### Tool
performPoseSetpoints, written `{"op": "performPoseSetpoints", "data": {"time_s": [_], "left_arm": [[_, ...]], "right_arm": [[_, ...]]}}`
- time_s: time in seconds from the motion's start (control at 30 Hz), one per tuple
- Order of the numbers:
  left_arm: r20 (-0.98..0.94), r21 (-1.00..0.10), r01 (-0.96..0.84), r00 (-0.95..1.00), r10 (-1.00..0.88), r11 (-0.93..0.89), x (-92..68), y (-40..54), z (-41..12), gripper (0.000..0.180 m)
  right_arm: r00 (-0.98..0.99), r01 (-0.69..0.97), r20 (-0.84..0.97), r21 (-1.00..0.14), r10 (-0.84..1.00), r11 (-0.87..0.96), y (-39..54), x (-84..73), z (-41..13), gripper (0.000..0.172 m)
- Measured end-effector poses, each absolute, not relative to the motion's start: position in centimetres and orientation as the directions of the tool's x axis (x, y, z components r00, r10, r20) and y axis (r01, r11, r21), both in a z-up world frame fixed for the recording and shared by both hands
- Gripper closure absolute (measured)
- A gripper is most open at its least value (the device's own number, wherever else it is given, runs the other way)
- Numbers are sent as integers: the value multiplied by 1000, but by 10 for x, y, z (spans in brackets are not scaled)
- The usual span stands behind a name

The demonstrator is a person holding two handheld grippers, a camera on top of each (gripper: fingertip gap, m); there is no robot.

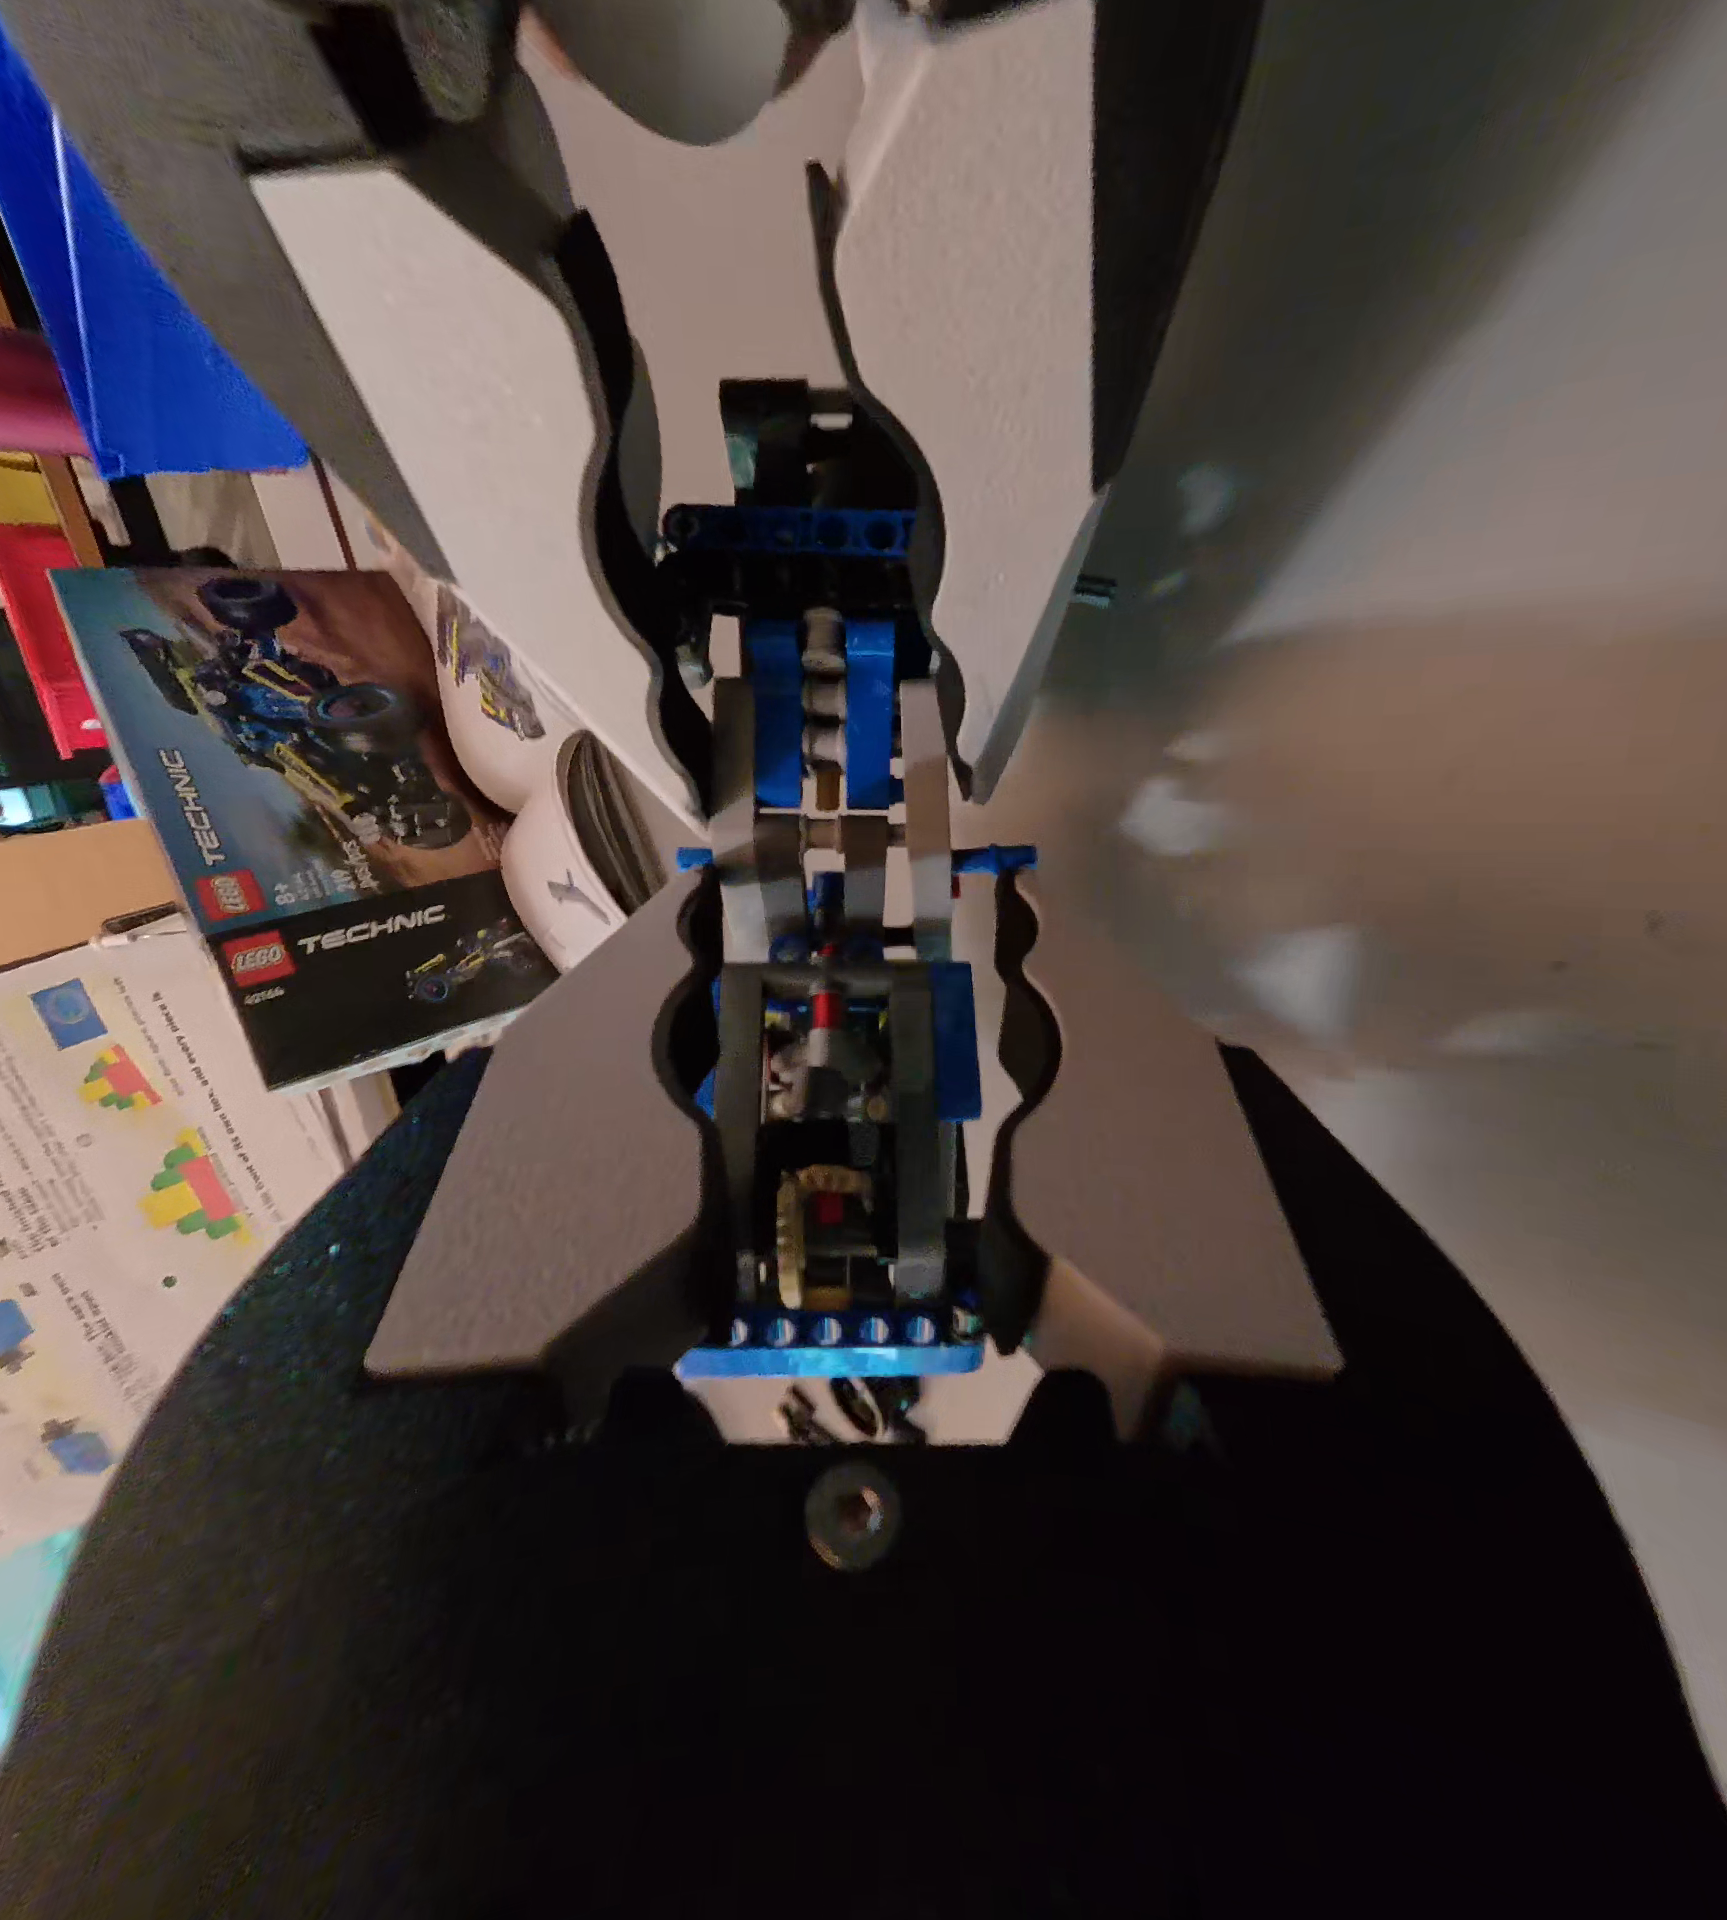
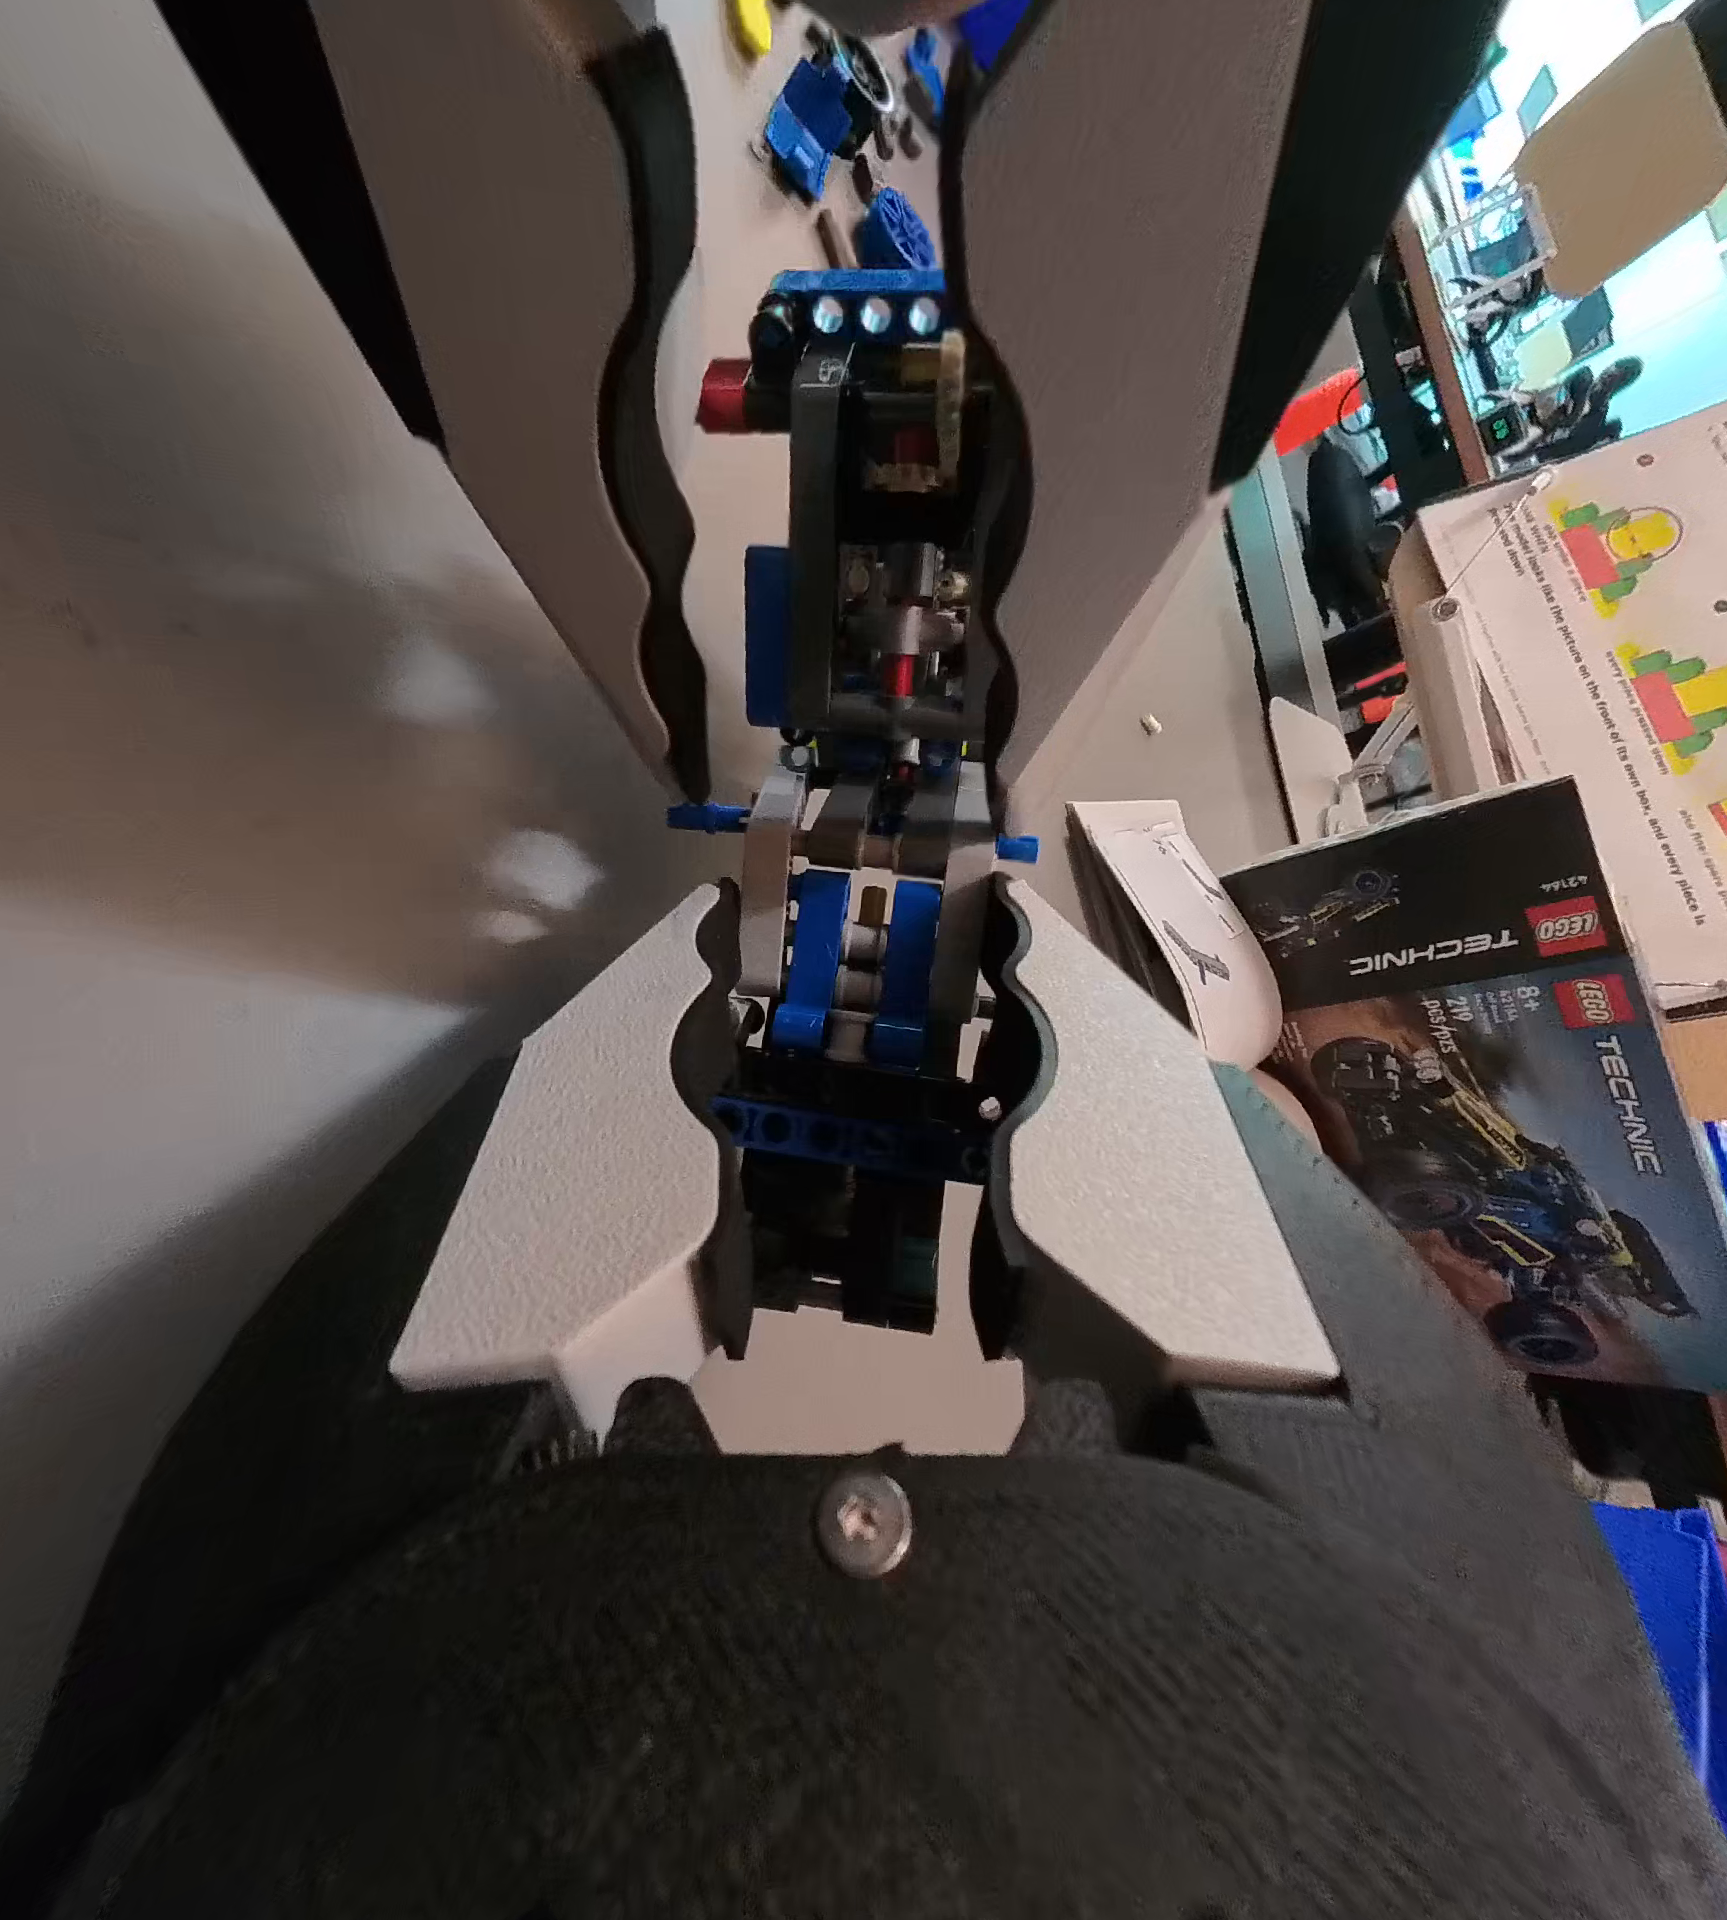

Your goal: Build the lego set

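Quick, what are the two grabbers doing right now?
Left gripper: jaws closed on one end of the blue and grey brick car frame.
Right gripper: jaws closed on its other end.

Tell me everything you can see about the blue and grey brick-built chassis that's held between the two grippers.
The chassis is a long, narrow plastic frame of blue, grey and black pinned beams. Inside it show a tan gear, a red-tipped axle and pale bushes, and small blue pins stick out from both sides at mid-length. It hangs off the table, end to end between the two tools: the right gripper clamps the black and blue end, the left gripper the gear end. The dark wavy pads lie along its sides.
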State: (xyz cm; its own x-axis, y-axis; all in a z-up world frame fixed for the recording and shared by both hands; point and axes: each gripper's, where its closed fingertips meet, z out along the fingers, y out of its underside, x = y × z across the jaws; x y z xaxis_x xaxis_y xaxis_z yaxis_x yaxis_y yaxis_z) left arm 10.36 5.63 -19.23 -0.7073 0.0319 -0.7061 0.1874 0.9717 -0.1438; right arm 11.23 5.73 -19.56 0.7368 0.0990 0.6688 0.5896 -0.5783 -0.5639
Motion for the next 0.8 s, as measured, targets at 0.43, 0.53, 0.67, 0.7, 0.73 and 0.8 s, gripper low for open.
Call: {"op": "performPoseSetpoints", "data": {"time_s": [0.43,0.53,0.67,0.7,0.73,0.8], "left_arm": [[-725,-234,68,-677,-127,970,110,44,-188,92],[-718,-195,37,-686,-117,980,113,45,-194,83],[-717,-139,52,-694,-64,989,114,41,-203,85],[-717,-146,57,-694,-66,988,113,37,-204,89],[-727,-149,57,-683,-71,987,115,35,-203,96],[-736,-136,63,-674,-59,989,117,34,-202,103]], "right_arm": [[773,601,620,-648,134,-468,53,113,-193,127],[760,616,633,-626,150,-479,51,113,-194,127],[724,658,663,-581,189,-479,48,111,-196,126],[723,662,665,-589,186,-464,48,109,-193,126],[728,660,659,-601,186,-451,48,107,-192,127],[727,661,660,-600,188,-450,46,107,-192,126]]}}
